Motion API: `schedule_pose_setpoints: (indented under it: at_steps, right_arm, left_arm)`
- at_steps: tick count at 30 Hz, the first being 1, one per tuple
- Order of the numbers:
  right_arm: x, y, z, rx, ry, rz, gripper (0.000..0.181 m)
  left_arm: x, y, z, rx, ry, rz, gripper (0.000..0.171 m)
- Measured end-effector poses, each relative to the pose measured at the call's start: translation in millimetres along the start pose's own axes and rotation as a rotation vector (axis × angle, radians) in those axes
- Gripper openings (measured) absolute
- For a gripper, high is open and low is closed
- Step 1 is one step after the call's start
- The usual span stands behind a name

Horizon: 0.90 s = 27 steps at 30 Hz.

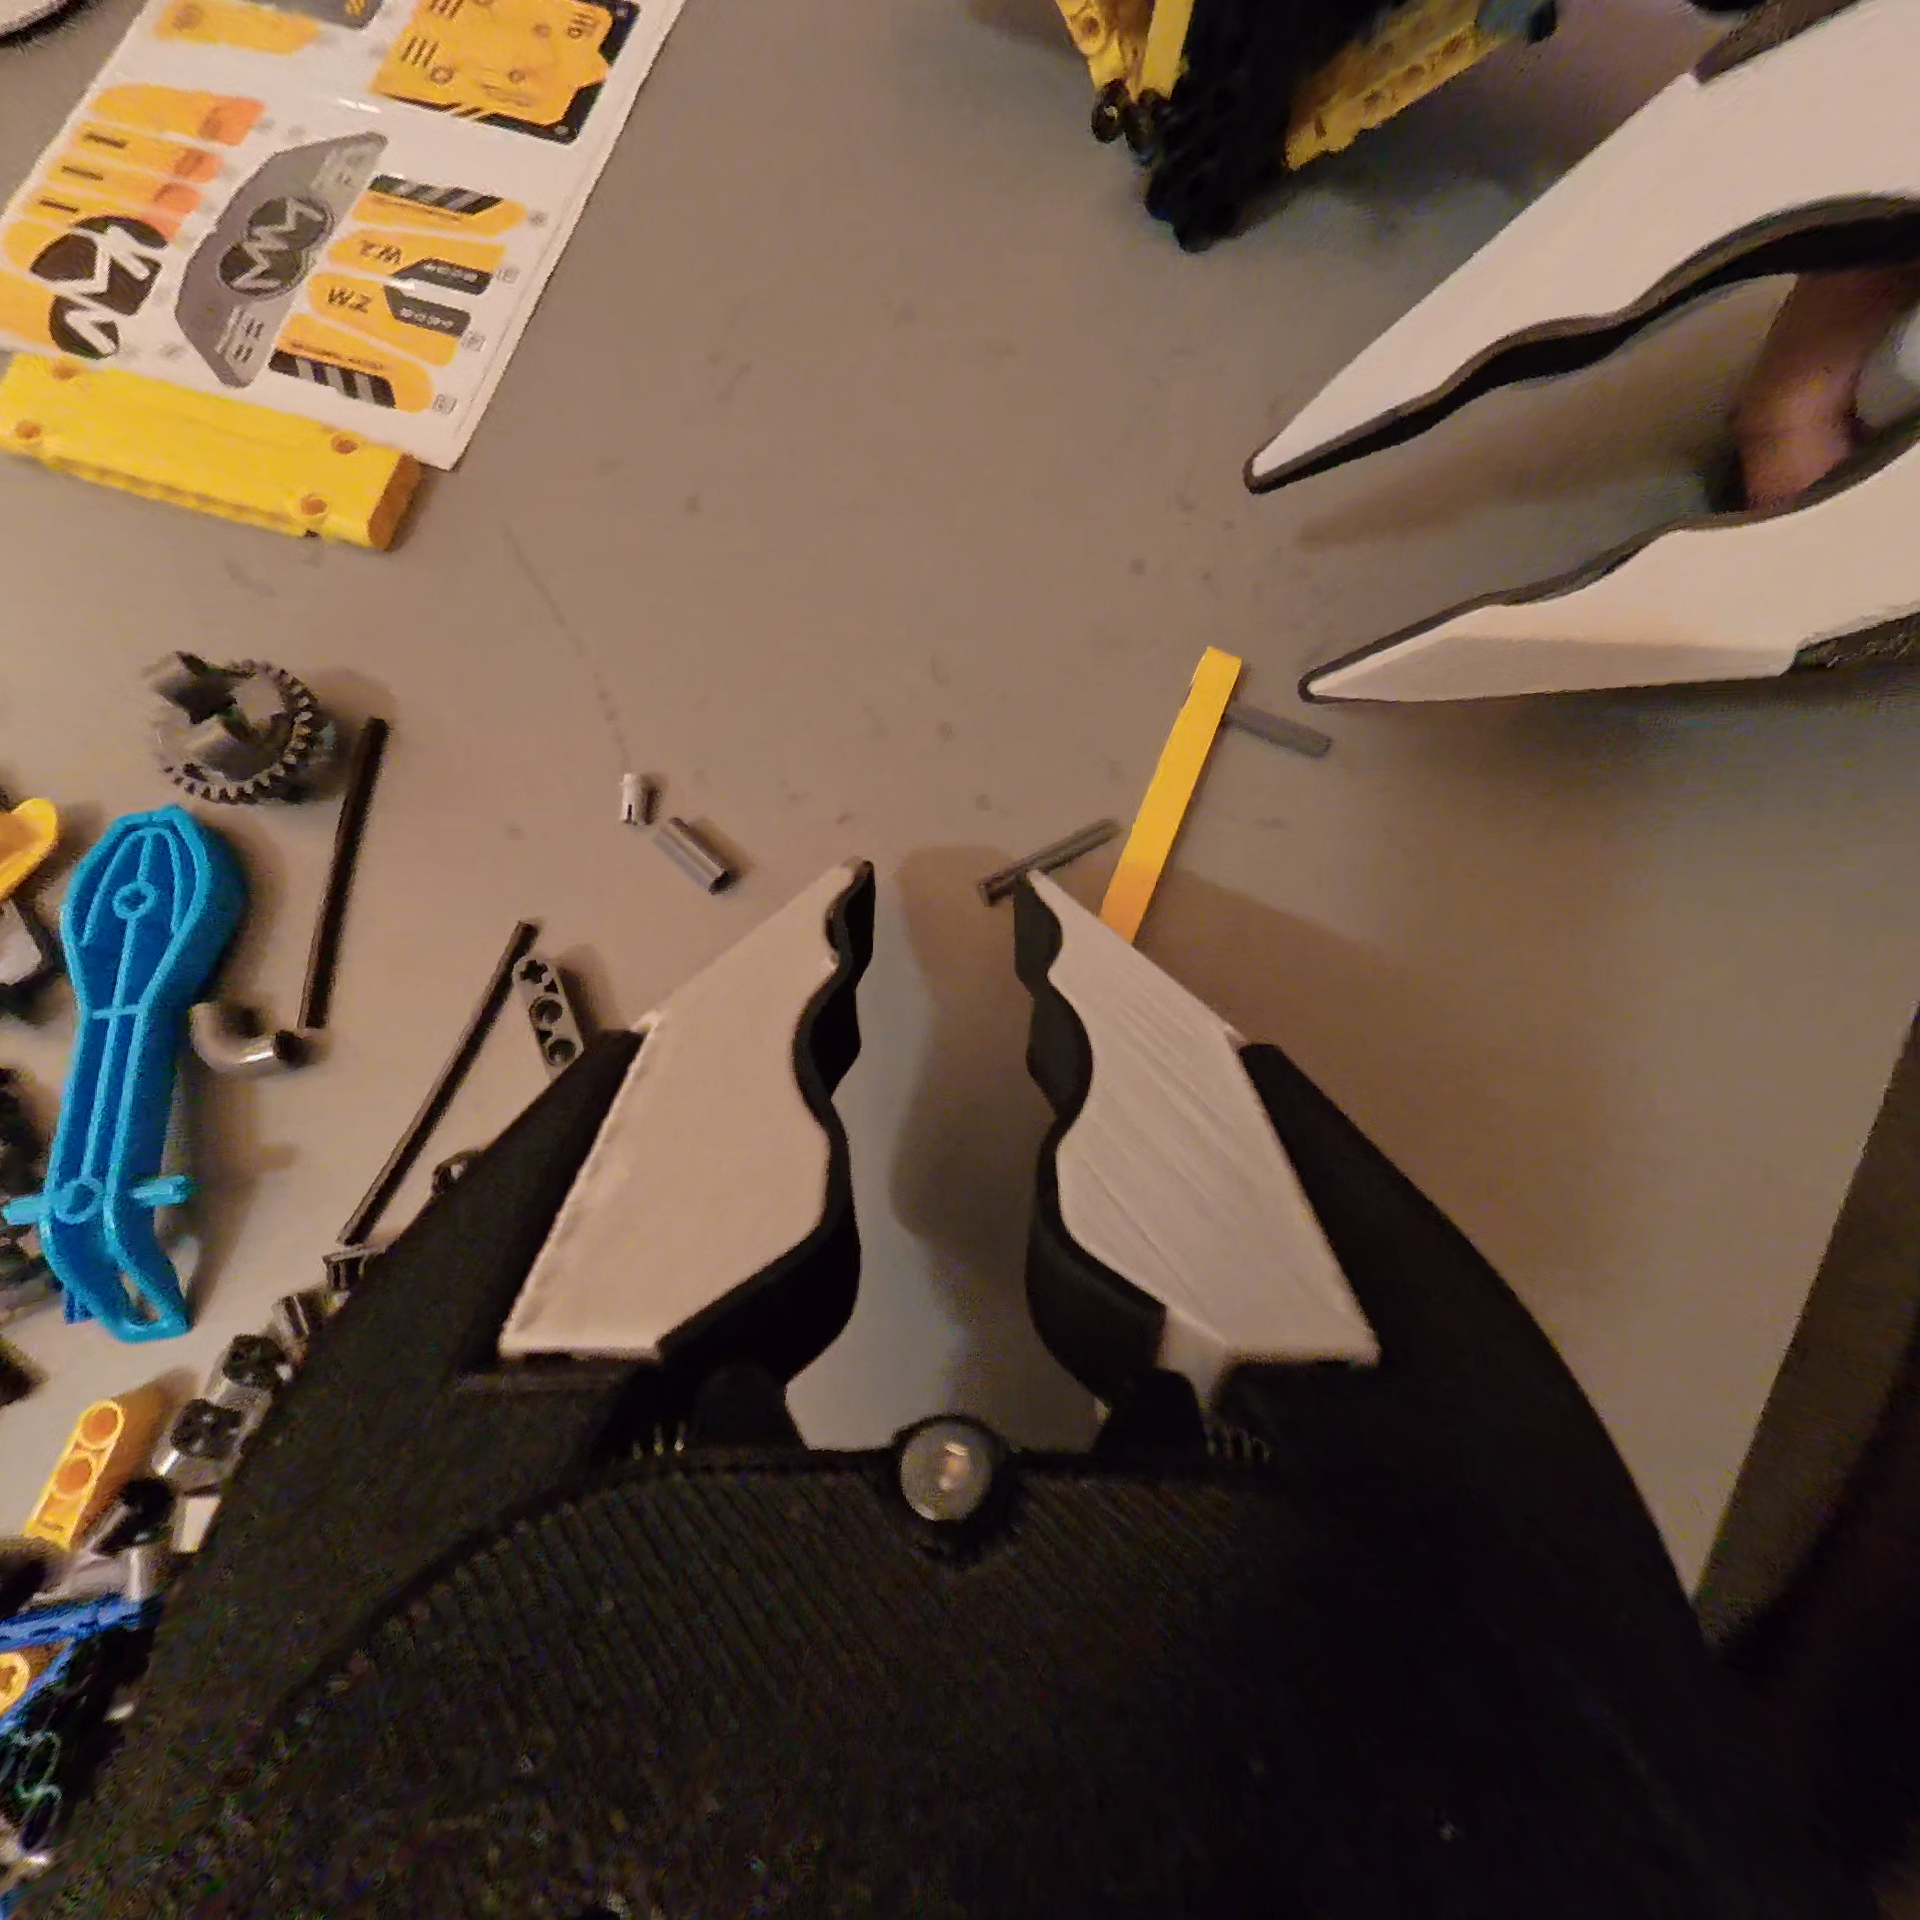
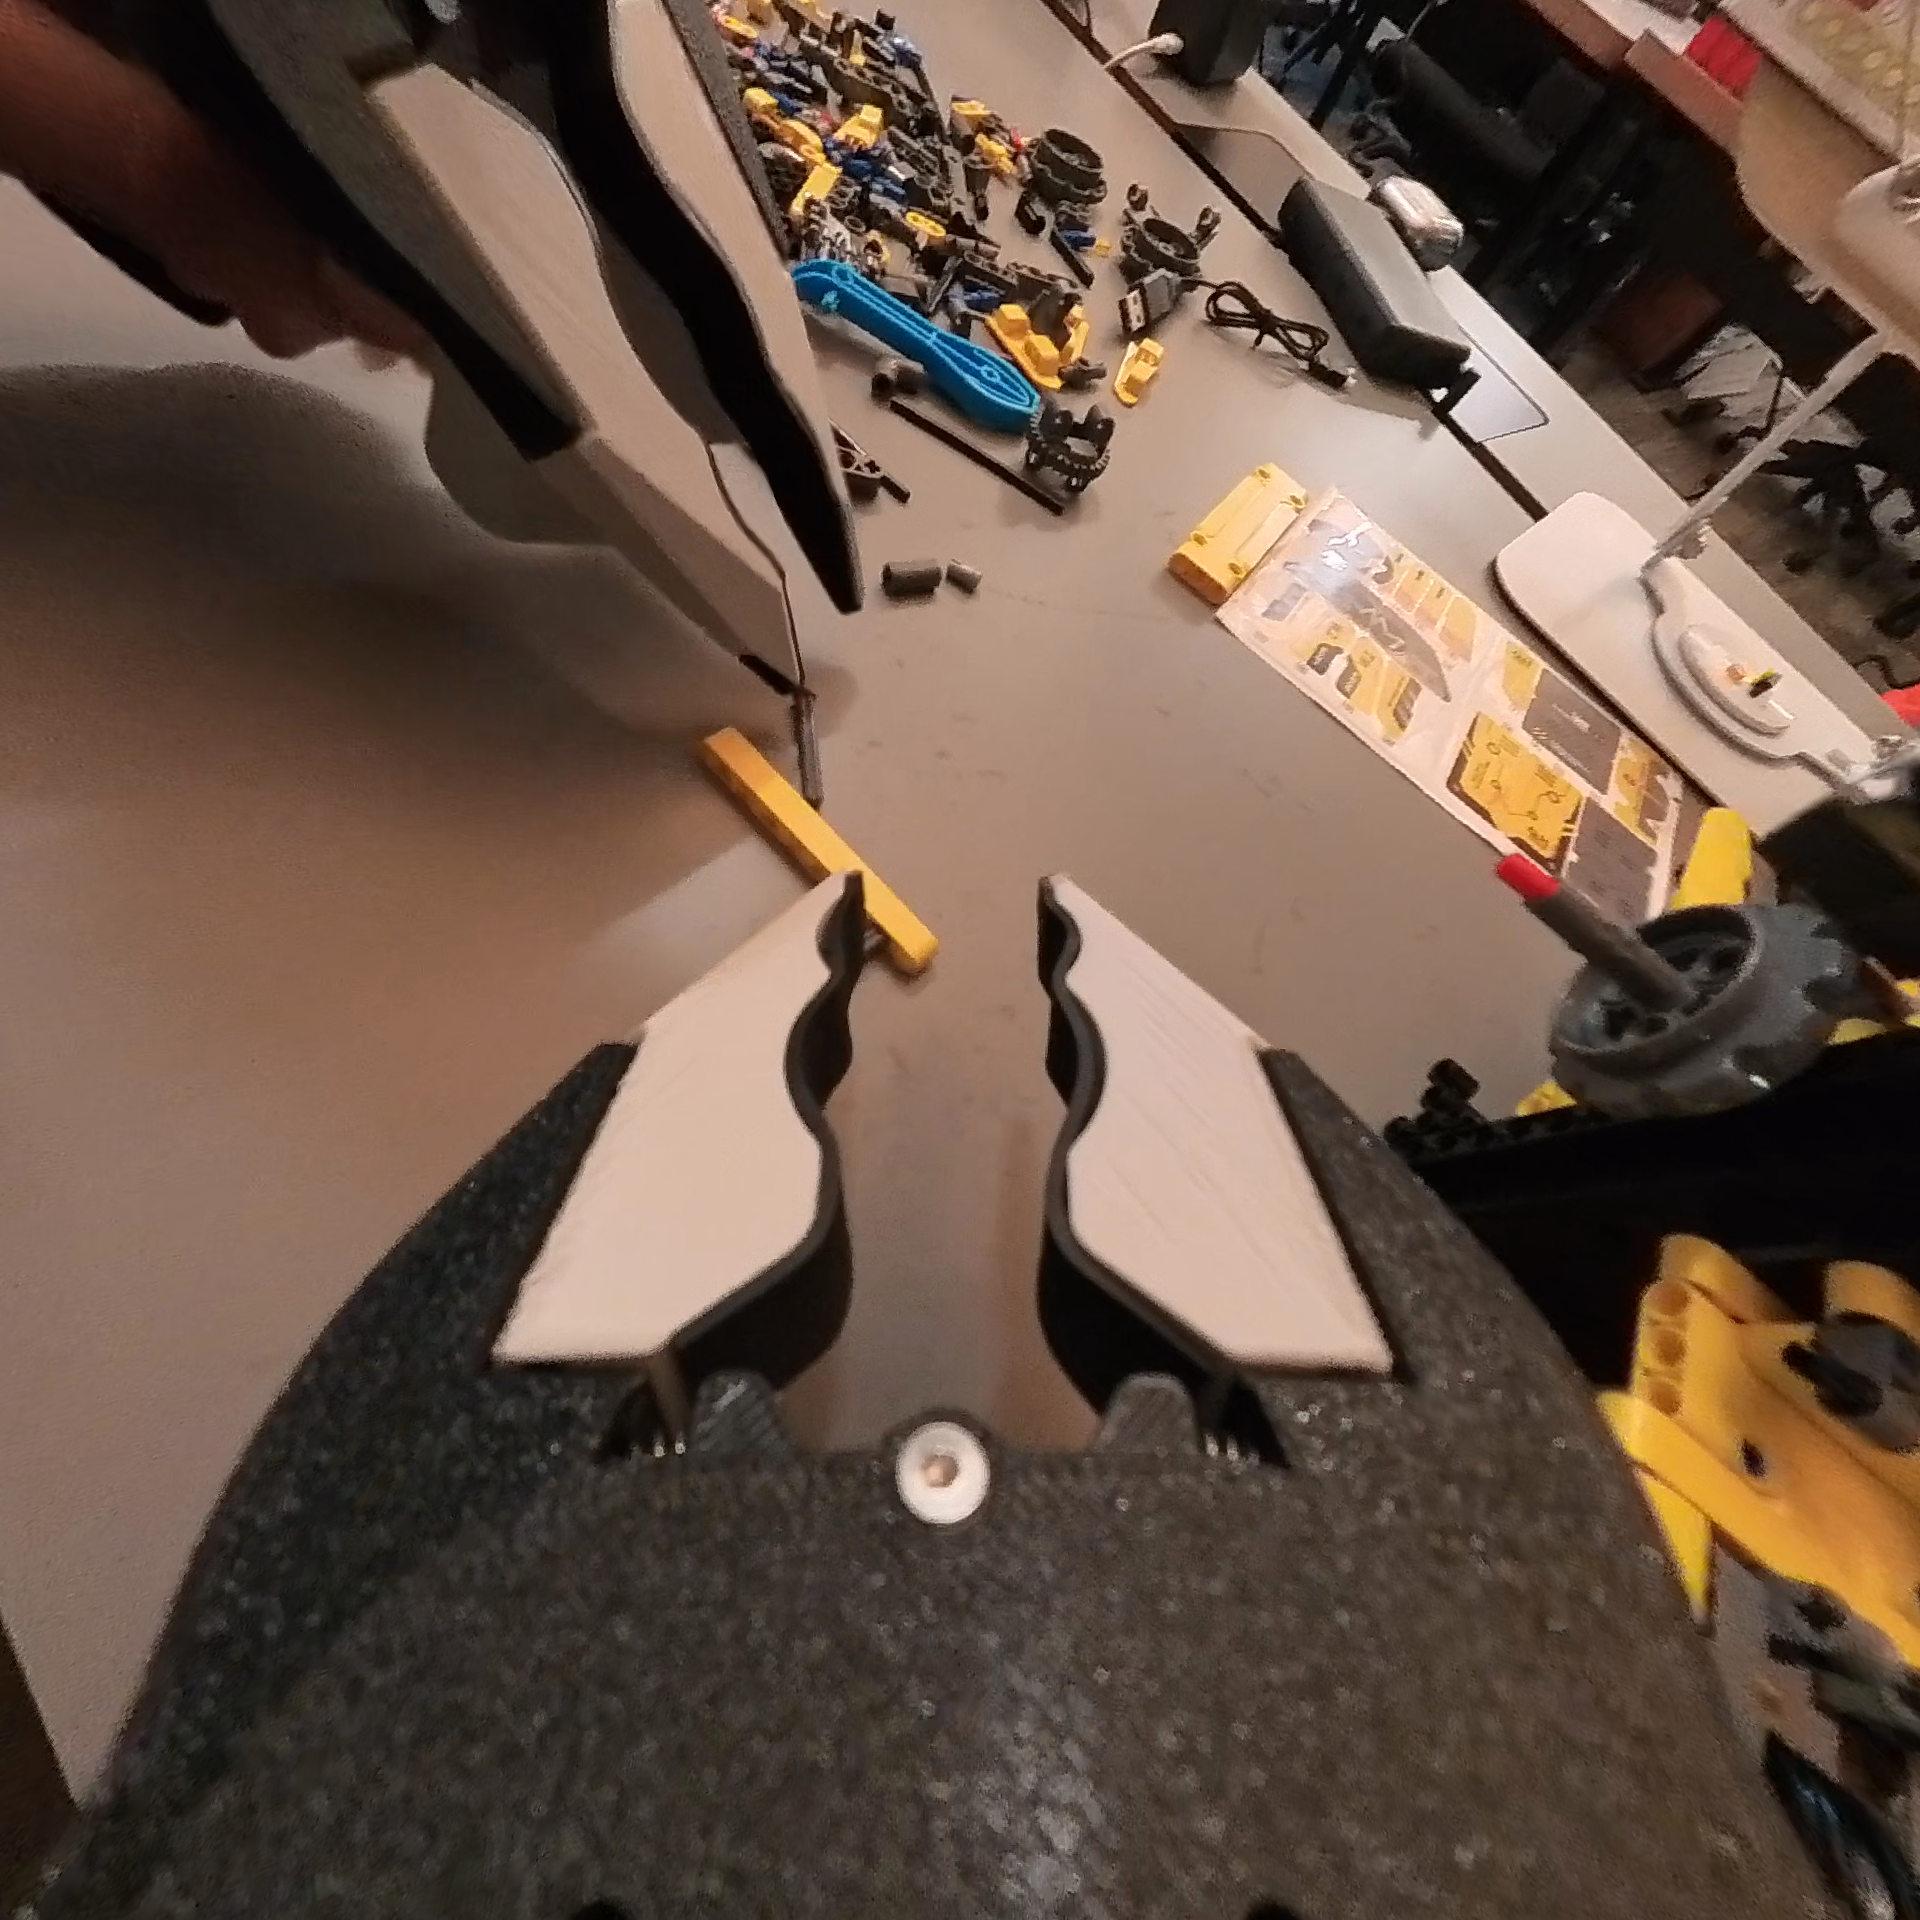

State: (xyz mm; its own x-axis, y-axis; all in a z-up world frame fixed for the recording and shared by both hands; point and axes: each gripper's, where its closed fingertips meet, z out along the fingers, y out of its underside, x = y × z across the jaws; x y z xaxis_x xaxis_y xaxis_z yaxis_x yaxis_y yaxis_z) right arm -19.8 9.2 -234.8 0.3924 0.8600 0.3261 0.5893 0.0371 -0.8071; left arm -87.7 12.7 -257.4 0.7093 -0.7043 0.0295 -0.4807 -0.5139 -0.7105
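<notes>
My left gripper (image 1: 945, 878) is open and low over the grey table (image 1: 883, 468). Its right fingertip (image 1: 1029, 894) sits at one end of a short dark grey axle (image 1: 1055, 854). Beside the axle lies a thin yellow beam (image 1: 1174, 790), with a second grey axle (image 1: 1280, 730) past it. My right gripper (image 2: 948, 883) is open and empty, its left fingertip (image 2: 847, 899) over the yellow beam (image 2: 805, 821). It also shows in the left wrist view (image 1: 1283, 582), at the upper right. The left gripper (image 2: 821, 639) shows in the right wrist view, above the dark axle (image 2: 808, 748).
Two small grey connectors (image 1: 691, 852) lie to the left. A gear (image 1: 244, 732), a blue tool (image 1: 135, 1060), black rods and loose parts (image 2: 883, 156) fill the left side. A sticker sheet (image 1: 291, 208) overlaps a yellow panel (image 1: 197, 447). A yellow-black model (image 2: 1766, 1455) with a wheel (image 2: 1662, 997) stands right. Left tips to right tips: about 8 cm. Left tips and right tips are each some 20 cm from the yellow panel (image 1: 197, 447). Seen from the right wrist view (image 2: 1244, 518) as well.
</notes>
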Motion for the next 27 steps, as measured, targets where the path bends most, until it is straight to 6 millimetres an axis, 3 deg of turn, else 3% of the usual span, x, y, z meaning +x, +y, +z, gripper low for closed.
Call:
schedule_pose_setpoints:
  at_steps: [7, 12, 27]
  right_arm:
    - [-18.1, -10.0, 3.9, 0.032, -0.094, -0.026, 0.028]
    - [-27.0, 1.1, 13.5, -0.064, -0.120, -0.066, 0.020]
    - [19.4, 33.9, 3.4, -0.178, 0.053, 0.044, 0.025]
  left_arm:
    - [7.8, 2.0, 10.6, -0.003, -0.024, 0.172, 0.023]
    - [13.7, 6.1, 11.4, 0.016, 0.023, 0.162, 0.011]
    - [18.3, 10.0, 7.4, -0.012, 0.049, 0.187, 0.005]
